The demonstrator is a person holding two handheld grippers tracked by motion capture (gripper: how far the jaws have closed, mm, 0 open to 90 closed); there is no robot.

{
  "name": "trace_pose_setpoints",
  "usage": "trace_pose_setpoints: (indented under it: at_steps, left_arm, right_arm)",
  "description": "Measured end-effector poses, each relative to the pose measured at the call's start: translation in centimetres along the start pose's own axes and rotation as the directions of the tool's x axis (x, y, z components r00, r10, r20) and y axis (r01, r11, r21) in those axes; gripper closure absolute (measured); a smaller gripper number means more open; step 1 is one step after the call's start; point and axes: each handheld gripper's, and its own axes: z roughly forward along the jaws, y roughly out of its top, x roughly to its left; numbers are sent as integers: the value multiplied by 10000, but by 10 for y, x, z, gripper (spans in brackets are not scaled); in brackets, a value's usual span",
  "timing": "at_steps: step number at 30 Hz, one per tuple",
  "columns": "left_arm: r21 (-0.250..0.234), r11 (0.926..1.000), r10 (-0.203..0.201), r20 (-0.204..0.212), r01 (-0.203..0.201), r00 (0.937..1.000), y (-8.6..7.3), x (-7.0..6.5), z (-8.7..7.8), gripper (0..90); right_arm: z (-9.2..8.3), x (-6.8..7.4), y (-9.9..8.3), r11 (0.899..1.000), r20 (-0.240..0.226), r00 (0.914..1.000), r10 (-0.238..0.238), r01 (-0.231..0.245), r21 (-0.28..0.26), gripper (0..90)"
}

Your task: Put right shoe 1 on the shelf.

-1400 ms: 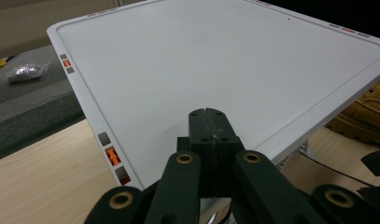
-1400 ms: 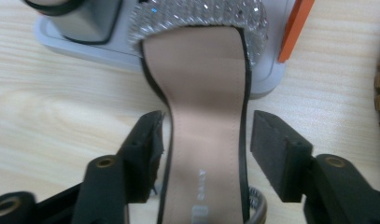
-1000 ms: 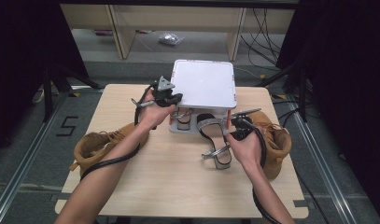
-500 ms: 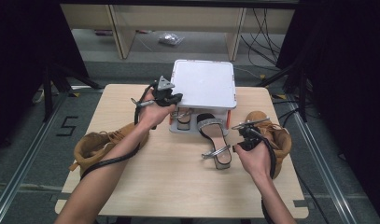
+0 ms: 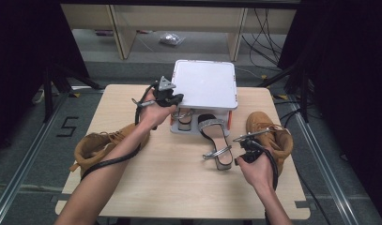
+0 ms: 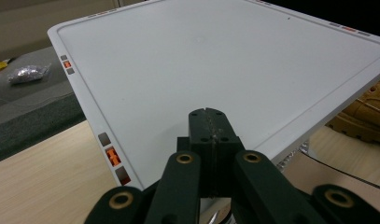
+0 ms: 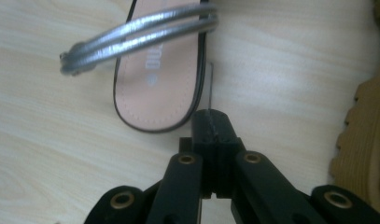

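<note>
**A:** So, where is the right gripper (image 5: 239, 159) sitting?

**B:** It is hovering over the wooden table (image 5: 179, 187), just beside the heel end of the silver-strapped sandal (image 5: 217, 140). In the right gripper view its jaws are pressing together with nothing between them, and the sandal's pink insole (image 7: 155, 79) is lying just ahead of the tips, apart from them.

**A:** And the sandal itself?

**B:** It is lying flat on the table, its toe pointing under the white shoe rack (image 5: 206, 84), between the rack and the right hand. A tan boot (image 5: 268, 136) is standing just to its right.

**A:** What is the left gripper (image 5: 179, 97) doing?

**B:** It is resting at the rack's left edge. In the left gripper view its jaws are meeting tightly, empty, above the white top panel (image 6: 215, 65).

**A:** Anything else around?

**B:** A second sandal (image 5: 184, 119) is sitting on the rack's lower level, and another tan boot (image 5: 97, 147) is lying by the left forearm.
</note>
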Motion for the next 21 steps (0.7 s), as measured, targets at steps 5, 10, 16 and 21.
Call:
trace_pose_setpoints:
  at_steps: [5,10,16,21]
  left_arm:
    - [77,10000,14,27,-15,10000,0,1,0,899]
    - [138,9999,24,80,-25,10000,1,2,0,899]
    - [139,9999,5,86,-6,10000,1,2,0,899]
    - [143,9999,39,82,-40,10000,1,2,0,899]
  right_arm:
    - [6,2,-7,9997,-73,10000,-54,56,222,900]
    - [10,7,-11,9987,-163,9998,-129,137,494,900]
    - [13,10,-11,9978,-119,9988,-480,485,452,900]
    - [16,14,-11,9973,-266,9994,-233,251,684,900]
